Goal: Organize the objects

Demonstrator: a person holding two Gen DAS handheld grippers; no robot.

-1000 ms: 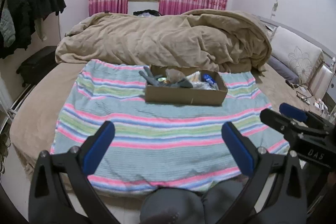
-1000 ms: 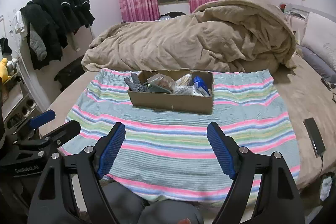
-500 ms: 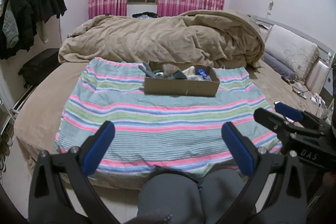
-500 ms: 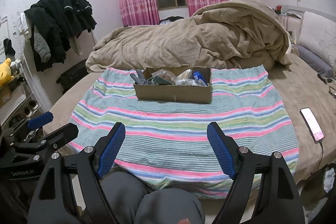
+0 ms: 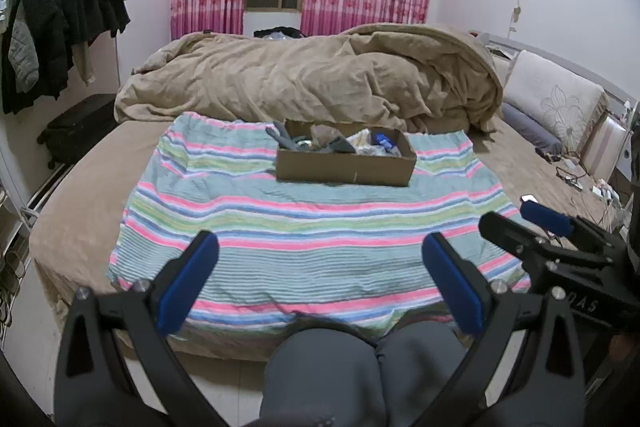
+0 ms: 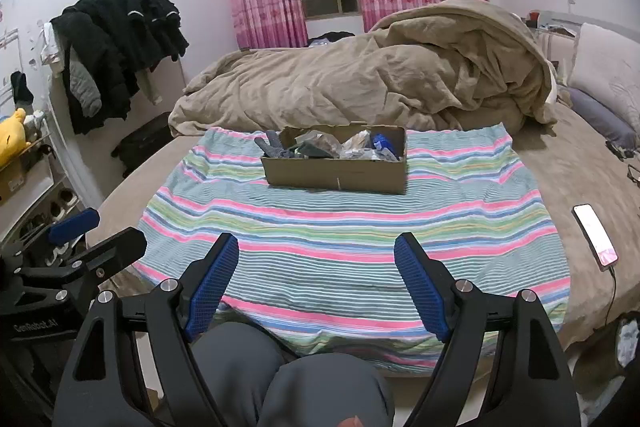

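A shallow cardboard box sits on a striped cloth on the bed. It holds several items: grey gloves, clear packets and a blue item. My left gripper is open and empty, well short of the box, above the person's knees. My right gripper is open and empty too, equally far back. The right gripper shows at the right of the left wrist view; the left gripper shows at the left of the right wrist view.
A crumpled tan duvet lies behind the box. A lit phone lies on the bed at the right. Pillows are far right. Dark clothes hang at the left, with a black suitcase below.
Both grippers have pulled back and risen from the bed; the box looks smaller and farther, and the person's knees show more. Both stay open.
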